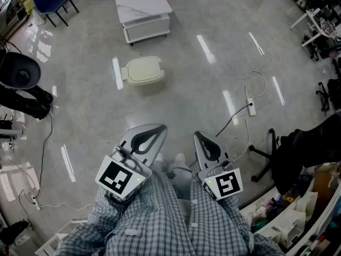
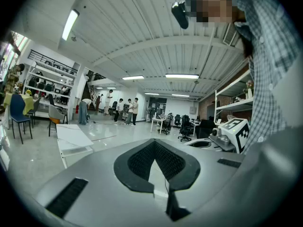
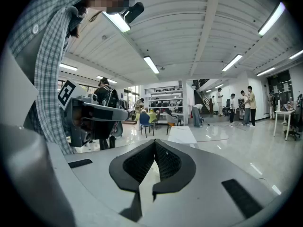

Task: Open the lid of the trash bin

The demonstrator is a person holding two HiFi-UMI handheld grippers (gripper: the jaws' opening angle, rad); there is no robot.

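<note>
A pale cream trash bin stands on the shiny floor ahead of me with its lid down flat. Both grippers are held close to my body, well short of the bin and pointing toward it. My left gripper is shut, its dark pads meeting at the tip with nothing between them. My right gripper is shut and empty as well. The left gripper view shows the left gripper closed against a background of ceiling and room. In the right gripper view the right gripper is likewise closed. Neither gripper view shows the bin.
A white low table stands beyond the bin, with a blue chair at the far left. A power strip with a cable lies on the floor to the right. A black office chair and cluttered shelves stand at my right.
</note>
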